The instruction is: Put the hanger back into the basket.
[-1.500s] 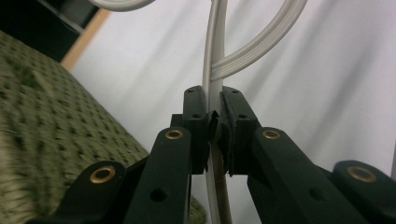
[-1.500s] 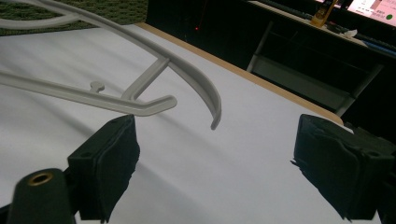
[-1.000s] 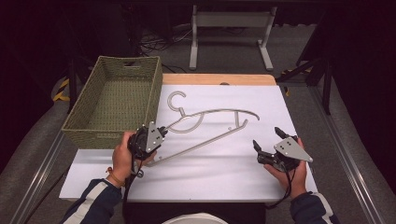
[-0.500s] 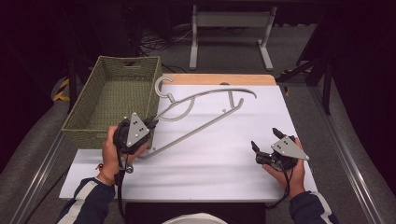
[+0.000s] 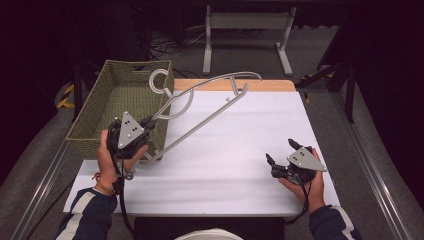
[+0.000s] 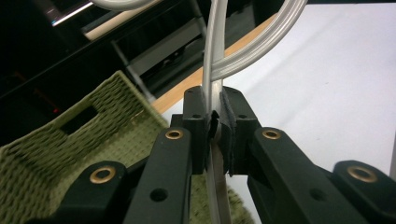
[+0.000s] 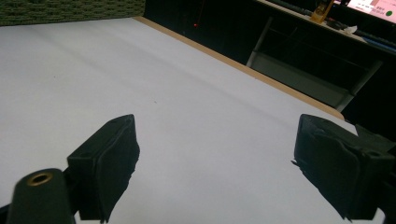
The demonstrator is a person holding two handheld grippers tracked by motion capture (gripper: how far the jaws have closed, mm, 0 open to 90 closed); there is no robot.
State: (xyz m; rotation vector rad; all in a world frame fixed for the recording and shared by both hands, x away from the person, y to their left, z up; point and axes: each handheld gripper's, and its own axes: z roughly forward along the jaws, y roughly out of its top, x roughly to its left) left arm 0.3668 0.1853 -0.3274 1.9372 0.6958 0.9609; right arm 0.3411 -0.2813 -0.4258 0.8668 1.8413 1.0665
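Observation:
A pale grey clothes hanger [image 5: 205,121] hangs tilted above the white-covered table [image 5: 240,165], and its hook [image 5: 159,80] is raised over the near right corner of the green woven basket [image 5: 137,63]. My left gripper [image 5: 150,121] is shut on the hanger's arm close to the neck. In the left gripper view the black jaws [image 6: 214,116] pinch the thin grey bar [image 6: 212,60], with the basket [image 6: 70,149] below and to the left. My right gripper [image 5: 281,151] rests low at the table's right with its jaws wide apart. The right gripper view has nothing between the jaws [image 7: 219,140].
The basket stands at the table's left edge, and what is inside it is hard to make out. A wooden strip [image 5: 270,85] runs along the far edge of the table. Behind that stands a metal frame [image 5: 245,30] on the dark floor.
My left gripper has lifted the hanger off the table and carried it left, so the hook swung up over the basket's corner. The right gripper has stayed put.

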